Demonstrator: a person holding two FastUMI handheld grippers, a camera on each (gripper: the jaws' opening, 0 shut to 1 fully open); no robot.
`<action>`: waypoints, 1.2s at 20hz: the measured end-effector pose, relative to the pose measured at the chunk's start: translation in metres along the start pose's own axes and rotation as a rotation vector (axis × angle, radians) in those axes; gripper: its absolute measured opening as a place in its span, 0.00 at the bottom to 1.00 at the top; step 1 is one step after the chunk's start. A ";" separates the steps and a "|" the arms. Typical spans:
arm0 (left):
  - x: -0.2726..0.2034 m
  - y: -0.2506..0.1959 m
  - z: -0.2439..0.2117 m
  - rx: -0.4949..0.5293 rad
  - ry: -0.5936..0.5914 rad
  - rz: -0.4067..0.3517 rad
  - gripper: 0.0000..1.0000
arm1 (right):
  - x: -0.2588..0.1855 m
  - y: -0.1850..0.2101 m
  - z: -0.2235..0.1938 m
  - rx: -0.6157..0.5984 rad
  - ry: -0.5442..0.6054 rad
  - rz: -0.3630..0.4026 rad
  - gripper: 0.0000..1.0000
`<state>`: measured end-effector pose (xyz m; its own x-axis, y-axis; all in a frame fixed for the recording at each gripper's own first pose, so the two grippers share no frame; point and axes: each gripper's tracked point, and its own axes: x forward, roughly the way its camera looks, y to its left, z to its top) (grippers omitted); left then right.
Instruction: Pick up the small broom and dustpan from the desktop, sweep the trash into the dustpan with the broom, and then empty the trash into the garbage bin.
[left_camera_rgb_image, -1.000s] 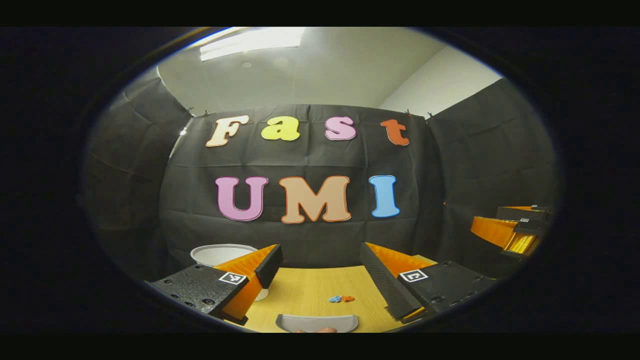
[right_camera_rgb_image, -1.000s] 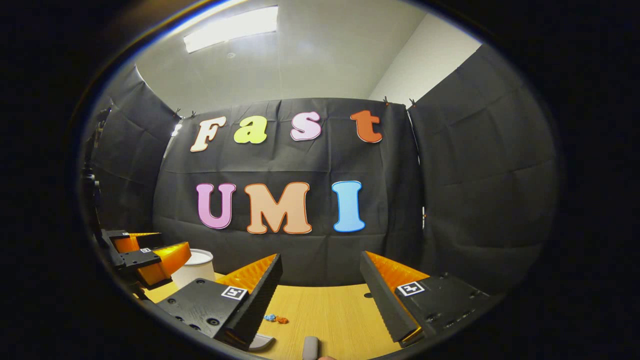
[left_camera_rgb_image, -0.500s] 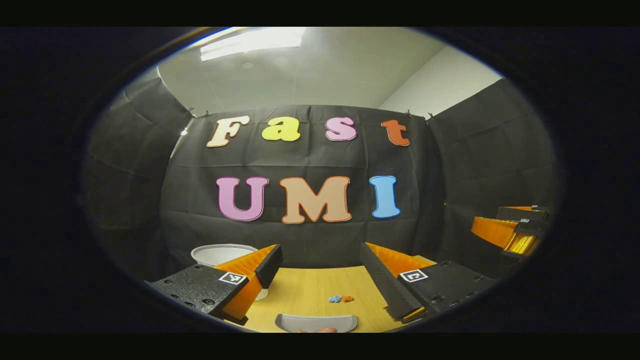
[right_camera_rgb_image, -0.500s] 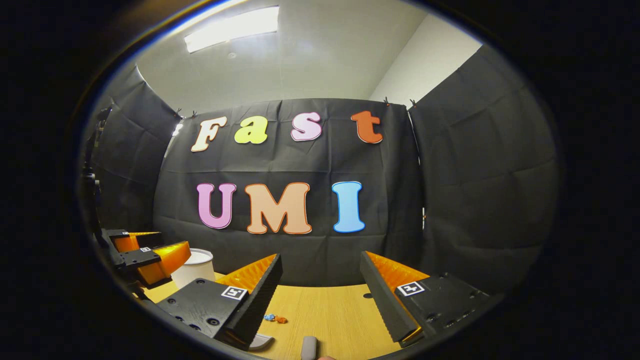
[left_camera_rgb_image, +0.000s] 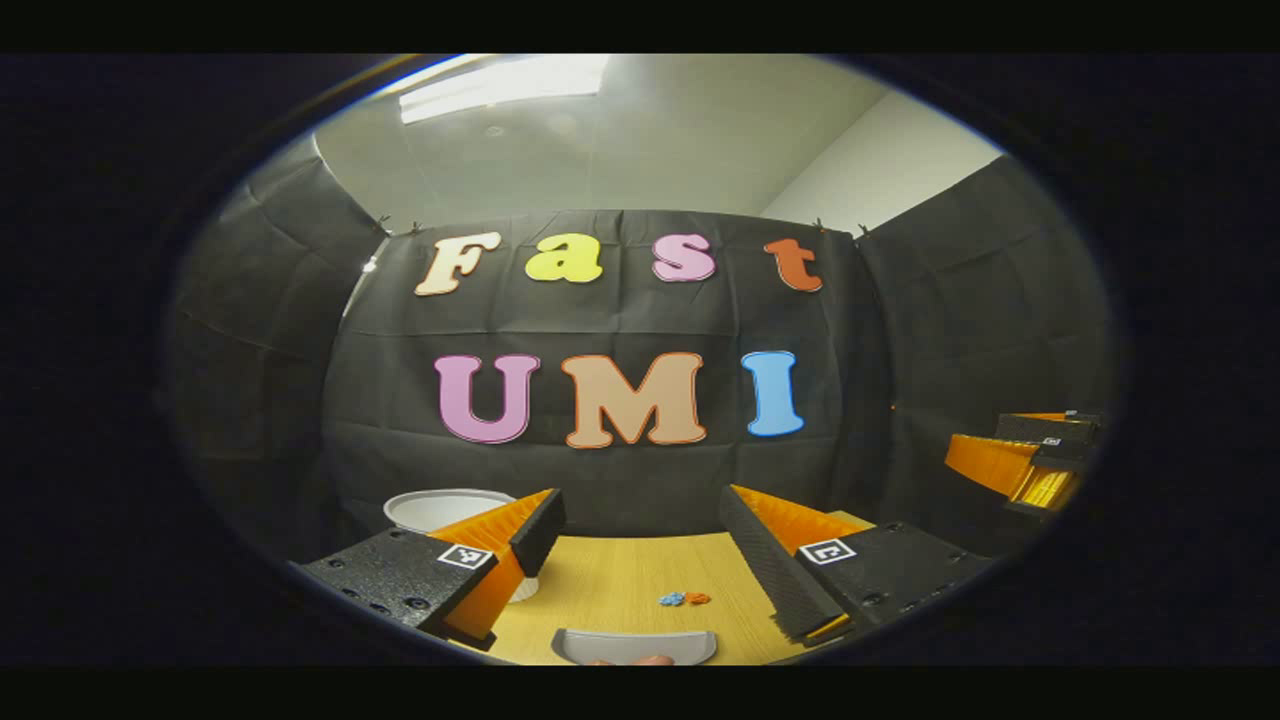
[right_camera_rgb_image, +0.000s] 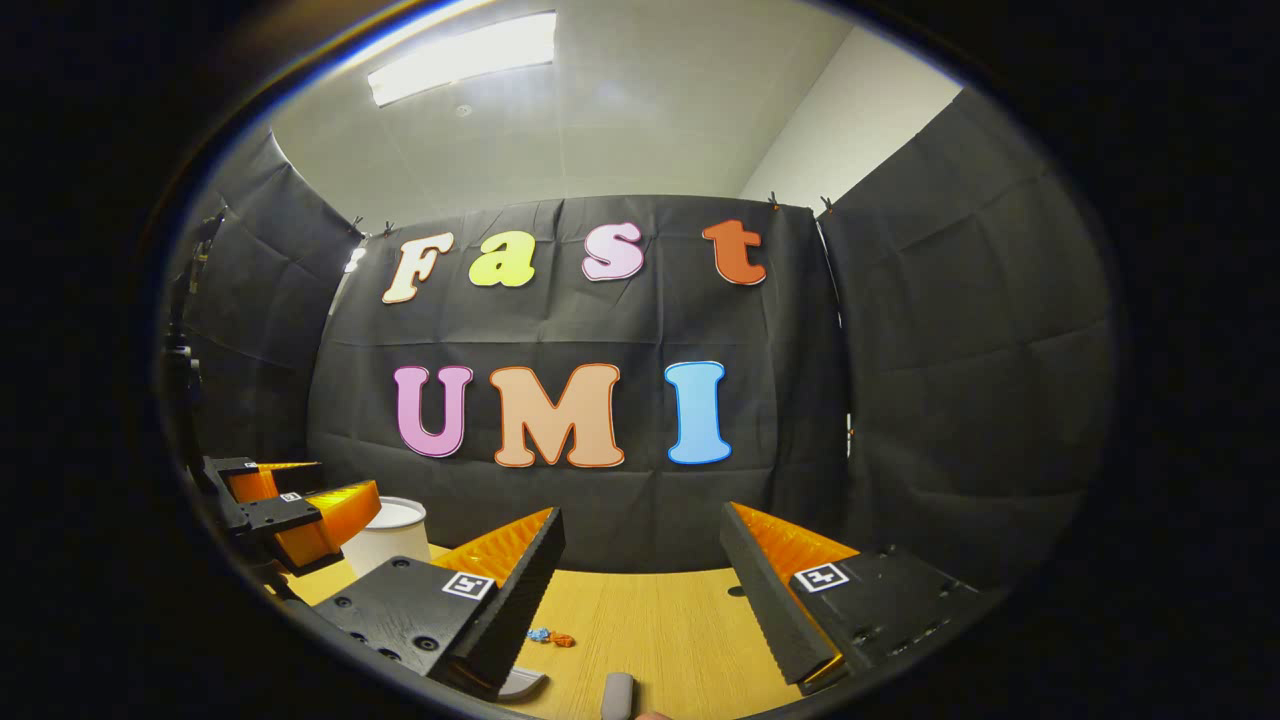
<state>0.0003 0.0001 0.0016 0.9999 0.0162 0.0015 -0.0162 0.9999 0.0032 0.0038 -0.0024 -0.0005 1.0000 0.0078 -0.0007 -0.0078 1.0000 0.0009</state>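
- In the left gripper view, the left gripper hovers above a wooden worktop, its jaws spread wide with nothing between them.
- Near the bottom edge of that view lies the grey dustpan; its near part is cut off, so its handle cannot be seen.
- A small heap of trash, blue and orange scraps, lies on the worktop just beyond the dustpan; the pieces are too small to identify.
- At far left stands the white garbage bin, partly hidden behind the left finger.
- At the right edge of that view the other gripper appears, well apart and partly cut off.
- In the right gripper view, the right gripper is also held above the worktop, jaws wide open and empty.
- A grey rounded handle end, probably the small broom, pokes up at the bottom edge; the rest is cut off.
- A corner of the dustpan shows beside the left finger, mostly hidden.
- The trash lies just beyond that corner.
- The garbage bin stands at far left, partly covered by the left gripper.
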 end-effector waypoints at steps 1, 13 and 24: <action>0.000 0.001 -0.002 0.000 0.002 0.002 0.95 | 0.000 0.000 0.000 0.003 0.000 0.000 0.92; -0.006 0.001 0.000 0.005 0.001 0.013 0.95 | 0.000 0.000 -0.005 0.020 0.008 0.011 0.92; -0.010 -0.015 -0.008 -0.004 0.033 0.028 0.95 | 0.006 -0.008 -0.025 0.040 0.060 0.061 0.92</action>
<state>-0.0091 -0.0152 -0.0067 0.9985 0.0439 -0.0313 -0.0440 0.9990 -0.0006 0.0096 -0.0104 -0.0250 0.9958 0.0700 -0.0592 -0.0675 0.9968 0.0432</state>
